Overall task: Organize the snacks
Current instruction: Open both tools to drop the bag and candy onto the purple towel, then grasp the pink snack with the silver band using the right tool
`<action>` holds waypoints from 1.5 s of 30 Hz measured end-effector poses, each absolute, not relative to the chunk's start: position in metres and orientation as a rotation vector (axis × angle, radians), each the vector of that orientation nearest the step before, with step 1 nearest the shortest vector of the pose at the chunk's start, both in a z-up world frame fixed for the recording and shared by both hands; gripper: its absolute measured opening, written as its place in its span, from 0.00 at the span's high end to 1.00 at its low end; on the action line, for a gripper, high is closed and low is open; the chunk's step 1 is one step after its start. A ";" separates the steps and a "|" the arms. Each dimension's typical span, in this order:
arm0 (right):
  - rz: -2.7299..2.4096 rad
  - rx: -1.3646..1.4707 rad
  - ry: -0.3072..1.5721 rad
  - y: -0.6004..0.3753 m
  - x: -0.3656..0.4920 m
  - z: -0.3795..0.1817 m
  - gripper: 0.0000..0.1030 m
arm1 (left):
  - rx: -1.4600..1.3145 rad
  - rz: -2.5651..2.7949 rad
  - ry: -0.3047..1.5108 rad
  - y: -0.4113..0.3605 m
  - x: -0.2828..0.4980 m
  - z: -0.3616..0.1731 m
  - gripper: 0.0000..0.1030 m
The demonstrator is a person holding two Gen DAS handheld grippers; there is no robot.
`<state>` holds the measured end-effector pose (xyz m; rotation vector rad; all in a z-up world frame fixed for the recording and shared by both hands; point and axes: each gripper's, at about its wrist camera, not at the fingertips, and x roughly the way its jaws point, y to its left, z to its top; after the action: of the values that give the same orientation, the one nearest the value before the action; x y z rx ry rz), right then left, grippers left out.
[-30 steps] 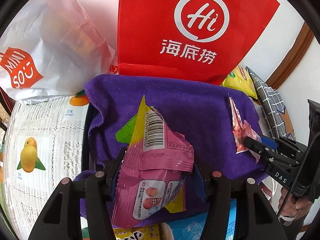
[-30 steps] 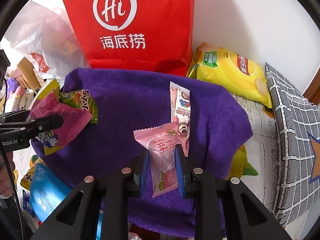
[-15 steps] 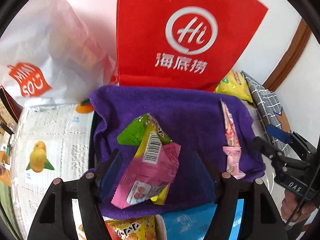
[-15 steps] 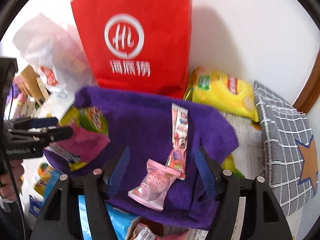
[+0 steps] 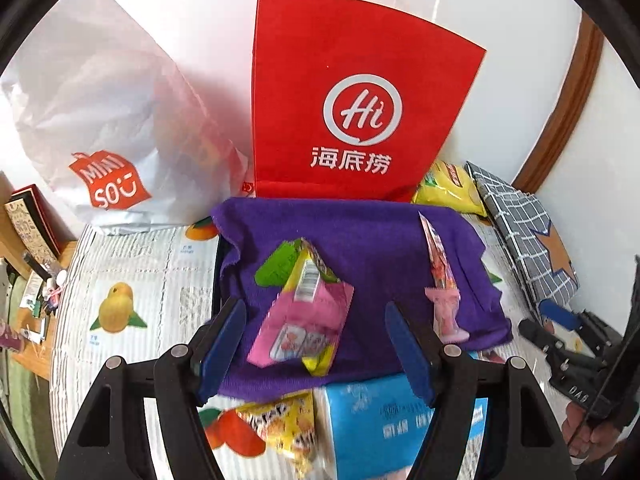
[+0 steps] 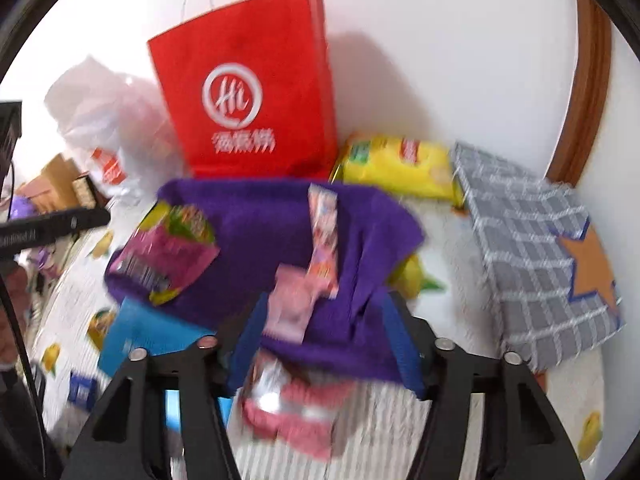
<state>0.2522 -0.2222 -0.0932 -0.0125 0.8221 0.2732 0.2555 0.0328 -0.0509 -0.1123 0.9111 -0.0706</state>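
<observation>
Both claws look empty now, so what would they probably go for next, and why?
Probably the yellow snack packet off the purple cloth. The left gripper is open and the right gripper's jaws are closing on nothing, with the pink packet and pink candy lying on the cloth.

A fuzzy matt purple cloth [image 5: 360,240] is carrying glossy plastic snack packets [image 5: 304,320], backed by a smooth matt red paper bag [image 5: 352,60].
</observation>
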 end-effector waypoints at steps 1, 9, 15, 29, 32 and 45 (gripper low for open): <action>0.279 -0.018 0.835 -0.222 0.246 -0.100 0.43 | -0.111 -0.072 0.911 0.033 0.250 -0.051 0.32; 0.289 0.019 0.879 -0.216 0.226 -0.133 0.43 | -0.138 -0.058 0.929 0.041 0.216 -0.060 0.32; 0.310 0.044 0.936 -0.215 0.224 -0.150 0.40 | -0.144 -0.031 0.937 0.051 0.196 -0.065 0.32; 0.310 0.045 0.954 -0.217 0.218 -0.158 0.31 | -0.167 -0.021 0.947 0.062 0.166 -0.078 0.32; 0.323 0.041 0.956 -0.218 0.216 -0.158 0.37 | -0.170 -0.010 0.949 0.068 0.160 -0.080 0.32; 0.296 0.054 0.898 -0.237 0.167 -0.141 0.40 | -0.176 0.031 1.001 0.090 0.138 -0.112 0.32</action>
<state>0.1673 -0.2366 -0.1406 0.0544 0.8981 0.2965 0.1384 0.0897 -0.1116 -0.1761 1.0010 0.0309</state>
